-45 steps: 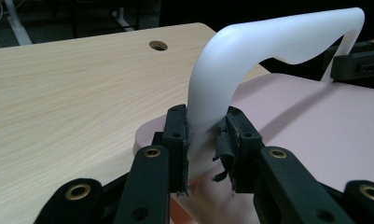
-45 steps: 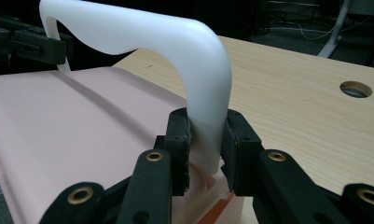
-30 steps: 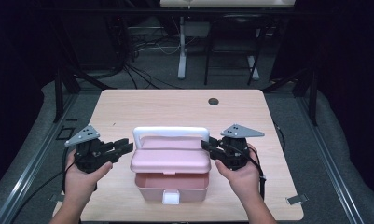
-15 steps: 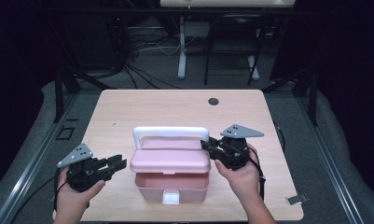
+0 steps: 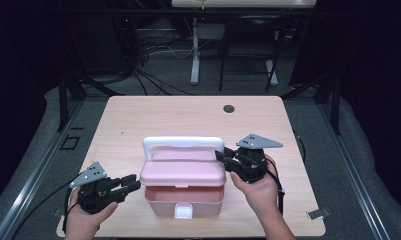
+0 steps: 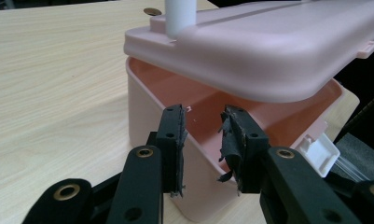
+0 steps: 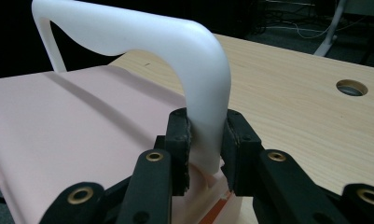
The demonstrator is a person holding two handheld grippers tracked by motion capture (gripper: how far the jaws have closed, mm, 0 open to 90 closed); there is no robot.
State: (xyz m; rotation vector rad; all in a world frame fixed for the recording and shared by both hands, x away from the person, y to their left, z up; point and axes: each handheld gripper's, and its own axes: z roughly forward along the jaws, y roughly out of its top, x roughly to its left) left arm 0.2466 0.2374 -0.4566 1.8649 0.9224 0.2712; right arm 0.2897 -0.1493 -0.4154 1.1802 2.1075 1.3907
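Nearest us, our left gripper [image 5: 130,183] sits low at the near-left corner of the pink box [image 5: 185,197], jaws spread with nothing between them, apart from the box wall; in the left gripper view the open rim lies straight ahead under the raised lid [image 6: 278,51]. The box is mid-table [image 5: 138,120], long axis left-right. Our right gripper [image 7: 204,140] is pinching the right leg of the white handle [image 7: 194,70], propping the lid ajar. Since a second ago the left gripper has dropped back from the lid's left edge; the right hasn't moved. Left is nearer the opening.
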